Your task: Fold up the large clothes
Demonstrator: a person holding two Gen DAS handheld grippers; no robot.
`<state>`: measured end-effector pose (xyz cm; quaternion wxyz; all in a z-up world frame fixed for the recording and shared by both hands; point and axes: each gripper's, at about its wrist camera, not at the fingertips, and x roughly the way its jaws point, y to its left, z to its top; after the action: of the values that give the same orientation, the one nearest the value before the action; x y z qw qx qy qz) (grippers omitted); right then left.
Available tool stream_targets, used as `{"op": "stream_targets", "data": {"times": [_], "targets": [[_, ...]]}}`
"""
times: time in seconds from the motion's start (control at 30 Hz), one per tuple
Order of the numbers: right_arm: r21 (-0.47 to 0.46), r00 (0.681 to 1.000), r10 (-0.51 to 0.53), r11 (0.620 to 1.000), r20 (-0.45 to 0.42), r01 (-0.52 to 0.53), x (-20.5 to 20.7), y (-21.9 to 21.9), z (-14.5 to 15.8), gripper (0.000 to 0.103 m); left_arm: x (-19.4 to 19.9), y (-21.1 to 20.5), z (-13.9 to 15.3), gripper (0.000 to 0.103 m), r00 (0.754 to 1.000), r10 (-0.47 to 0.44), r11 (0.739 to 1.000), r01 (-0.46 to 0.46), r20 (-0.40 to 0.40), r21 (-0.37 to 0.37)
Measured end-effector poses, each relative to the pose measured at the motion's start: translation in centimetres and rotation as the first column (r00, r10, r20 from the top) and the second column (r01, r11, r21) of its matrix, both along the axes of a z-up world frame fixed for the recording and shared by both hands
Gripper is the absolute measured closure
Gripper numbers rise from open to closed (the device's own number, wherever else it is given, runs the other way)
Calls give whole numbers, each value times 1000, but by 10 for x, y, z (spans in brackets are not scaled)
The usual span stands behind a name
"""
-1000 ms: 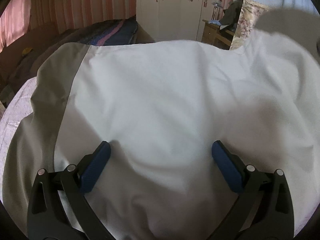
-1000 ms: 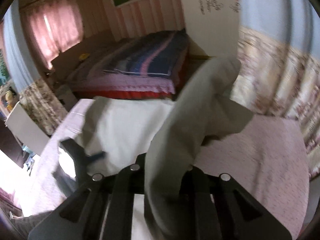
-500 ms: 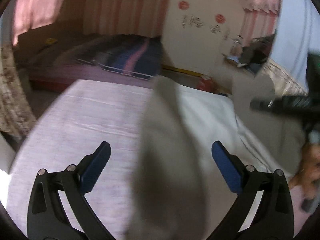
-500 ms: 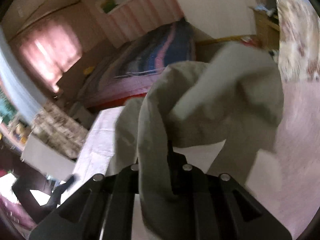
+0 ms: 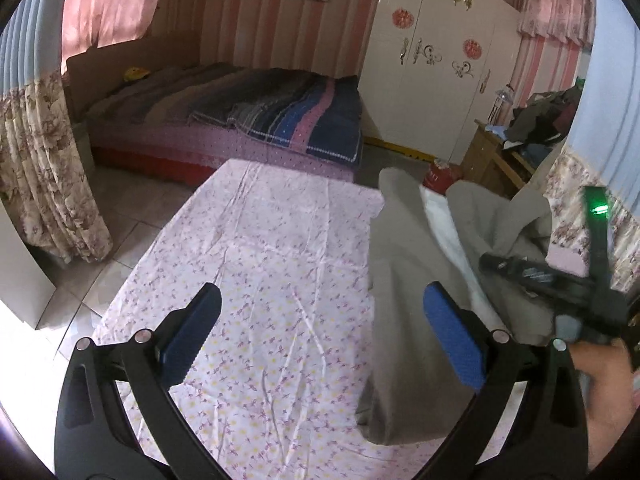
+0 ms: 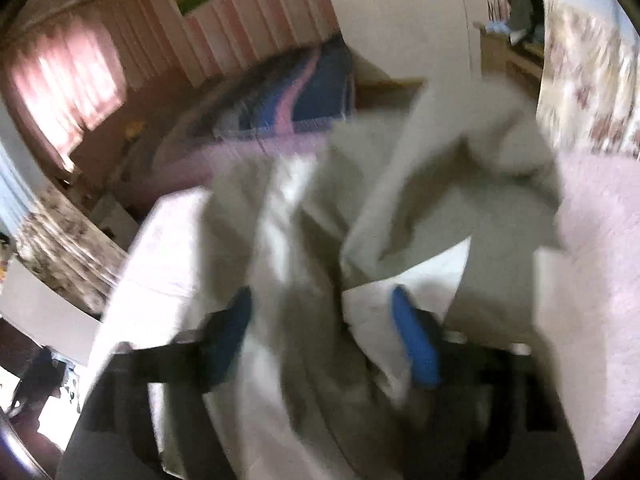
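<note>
The large grey and white garment (image 5: 412, 280) lies bunched on the right side of a pink floral sheet (image 5: 260, 260). My left gripper (image 5: 324, 336) hovers open over the sheet, with nothing between its blue pads (image 5: 192, 336); the garment's left edge sits by the right pad. In the blurred right wrist view, my right gripper (image 6: 326, 332) has its jaws opening. Folds of the garment (image 6: 312, 240) hang loosely between its blue pads (image 6: 416, 340), which do not press on the cloth. A hand (image 5: 608, 380) holds the right tool's black frame (image 5: 560, 292) against the garment.
The sheeted surface ends ahead, with tiled floor (image 5: 132, 232) to its left. Beyond stand a bed with a striped blanket (image 5: 280, 120), a white wardrobe (image 5: 440, 60), a wooden desk piled with clothes (image 5: 532, 128) and a floral curtain (image 5: 44, 168).
The left gripper has drawn up and away from the garment and now hangs over bare sheet. The right gripper, shut on grey cloth before, now has its jaws apart, and the garment has slumped.
</note>
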<state>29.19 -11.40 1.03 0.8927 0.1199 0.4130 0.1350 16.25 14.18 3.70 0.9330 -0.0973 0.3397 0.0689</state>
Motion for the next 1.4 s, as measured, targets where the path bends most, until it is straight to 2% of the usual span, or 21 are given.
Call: {"op": "stream_targets", "data": {"times": [0.07,0.13,0.2,0.27,0.4,0.53,0.6,0.67,0.7,0.73,0.8,0.83,0.87,0.9,1.03,1.17,1.23,1.4], "targets": [[7,998,14,1000,60,-15,-16,-16,30,23,0,-9,10,3,1000,-3,1000,3,7,14],[-30,989,-17,999,145,22,-33,-47,60,19,-2,-21,19,3,1000,-13,1000,12,16,22],[-80,973,-91,991,210,110,-49,-94,76,13,-4,-40,28,3,999,-41,999,40,33,28],[-109,965,-136,980,224,164,-56,-124,78,12,-4,-65,35,3,995,-81,996,80,49,32],[-136,957,-230,957,179,255,-76,-208,47,12,-1,-117,41,3,982,-173,985,173,79,3],[-133,953,-281,946,116,295,-93,-256,13,12,12,-177,36,3,963,-260,966,258,66,31],[-123,952,-294,945,83,303,-97,-271,-7,12,25,-205,22,3,956,-292,954,288,33,82],[-122,955,-289,948,66,295,-101,-278,-18,12,41,-221,-5,3,958,-282,949,285,-39,135],[-132,958,-280,949,67,286,-103,-277,-21,12,47,-224,-17,5,955,-292,946,297,-61,133],[-144,960,-271,950,69,278,-106,-278,-24,12,51,-226,-30,13,948,-306,940,315,-85,133],[-165,967,-242,954,75,252,-107,-269,-26,12,51,-228,-43,45,935,-341,925,351,-93,142],[-166,970,-230,957,73,239,-109,-269,-29,12,49,-228,-43,55,933,-348,919,358,-89,165],[-163,973,-218,960,70,227,-108,-266,-31,12,43,-229,-39,79,926,-370,904,376,-70,204],[-155,978,-200,966,67,208,-105,-257,-30,12,37,-228,-33,83,922,-384,896,385,-51,220],[-133,986,-131,981,103,144,-105,-223,-14,12,11,-215,3,89,921,-387,897,362,51,255],[-150,984,-31,987,173,57,-102,-171,6,12,-18,-186,28,89,930,-334,913,279,153,298],[-164,982,14,986,188,17,-100,-147,12,12,-27,-169,25,89,940,-298,924,240,167,298],[-227,977,122,971,175,-80,-86,-84,-1,12,-42,-109,-18,90,975,-177,958,138,138,253]]}}
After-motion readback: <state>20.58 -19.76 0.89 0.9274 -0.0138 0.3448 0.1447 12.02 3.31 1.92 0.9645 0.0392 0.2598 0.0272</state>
